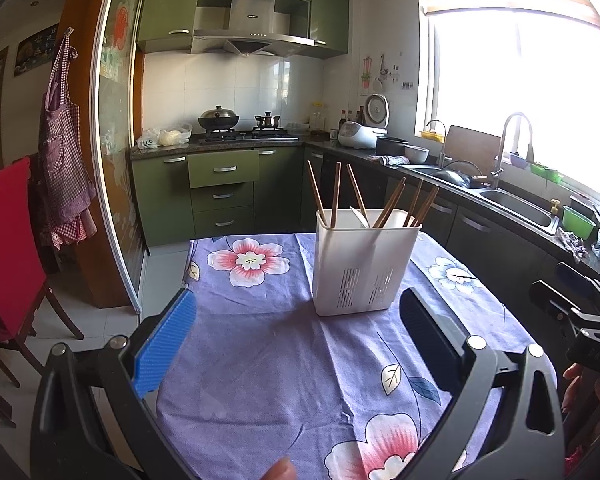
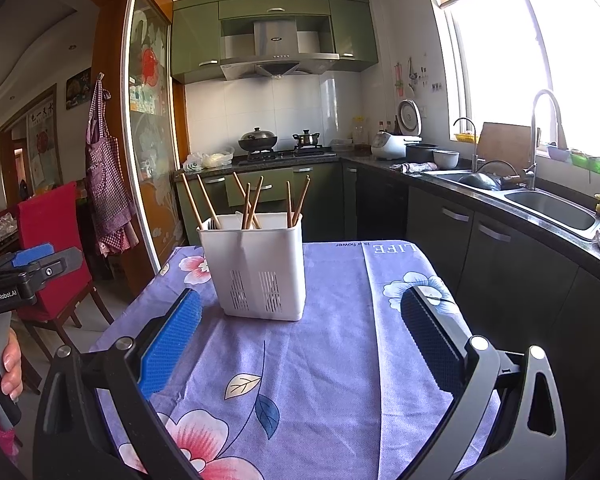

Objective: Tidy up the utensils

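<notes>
My left claw (image 1: 296,336) and right claw (image 2: 300,340) both hang with fingers spread wide and nothing between them, above the floral purple cloth (image 2: 332,360) covering the surface. Just ahead, a white slotted holder (image 1: 362,264) stands upright on the cloth, wooden chopsticks (image 1: 336,194) leaning inside it.

The lower parts of the chopsticks (image 1: 336,194) are hidden inside the white holder (image 1: 364,264), and the white piece (image 1: 359,216) between them is too hidden to identify. The right gripper (image 1: 580,316) is cut off by the frame edge; its jaws are unclear. The window (image 1: 532,96) is overexposed
</notes>
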